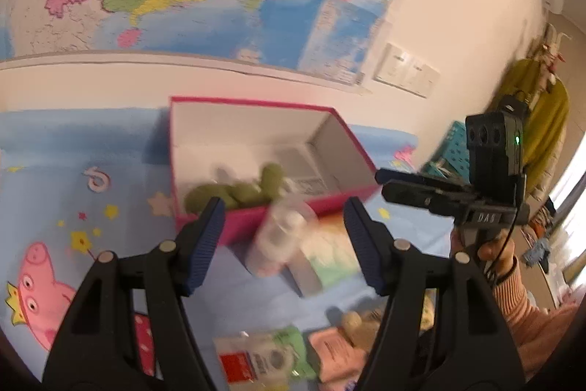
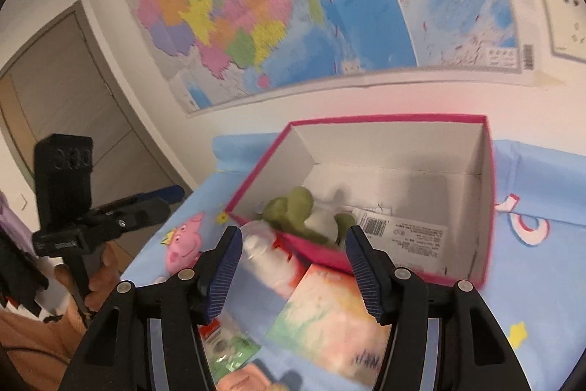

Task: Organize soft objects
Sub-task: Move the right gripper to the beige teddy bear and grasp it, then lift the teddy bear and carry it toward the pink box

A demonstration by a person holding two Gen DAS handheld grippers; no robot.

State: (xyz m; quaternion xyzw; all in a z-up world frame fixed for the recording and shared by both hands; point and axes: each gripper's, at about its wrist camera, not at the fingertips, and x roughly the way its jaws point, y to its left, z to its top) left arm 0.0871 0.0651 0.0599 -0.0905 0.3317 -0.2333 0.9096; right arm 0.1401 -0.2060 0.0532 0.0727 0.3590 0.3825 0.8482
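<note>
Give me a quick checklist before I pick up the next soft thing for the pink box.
1. Left gripper empty, jaws apart: ok.
2. Right gripper empty, jaws apart: ok.
3. Pink cardboard box open with free floor space: ok.
4. Green plush toy inside the box: ok.
5. Clear plastic bottle lies against the box front, in the way: not ok.
6. Next soft item, beige plush among packets: cannot tell, blurred.

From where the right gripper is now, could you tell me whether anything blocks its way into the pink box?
Nothing visible does. The pink box is open-topped; the right gripper is open and empty. A clear bottle lies outside the near wall, below any path over it.
</note>
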